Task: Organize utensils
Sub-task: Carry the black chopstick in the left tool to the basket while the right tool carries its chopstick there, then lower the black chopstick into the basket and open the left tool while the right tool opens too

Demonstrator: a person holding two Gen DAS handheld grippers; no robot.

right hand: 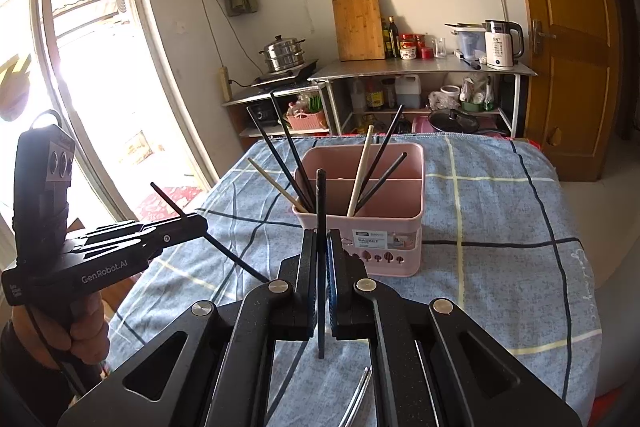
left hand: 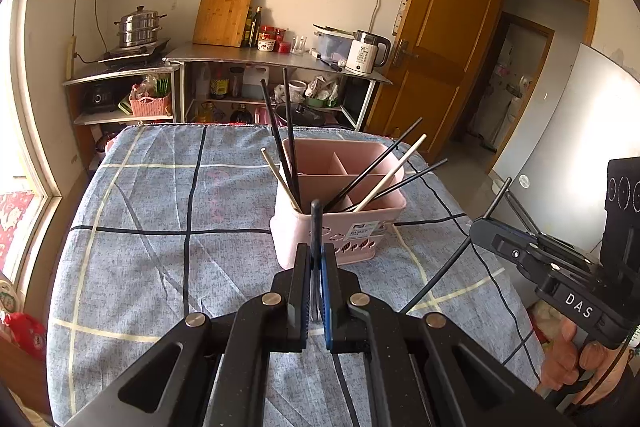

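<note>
A pink divided basket (left hand: 344,235) (right hand: 396,247) stands on the checked tablecloth. Several black and beige chopsticks lean in its near compartments. My left gripper (left hand: 316,251) is shut on a black chopstick (left hand: 316,223) that stands upright just in front of the basket. My right gripper (right hand: 321,239) is shut on another black chopstick (right hand: 320,195), also upright before the basket. Each gripper shows in the other's view, held by a hand: the right gripper (left hand: 478,227) at the right with its chopstick (left hand: 440,271) slanting down, the left gripper (right hand: 202,223) at the left with its chopstick (right hand: 236,259).
A thin curved metal utensil (right hand: 360,395) lies on the blue tablecloth (left hand: 160,207) under the right gripper. Behind the table stands a metal shelf (left hand: 280,57) with a kettle (left hand: 366,53), a cutting board and a steamer pot. A wooden door (left hand: 440,39) is at the right, a window at the left.
</note>
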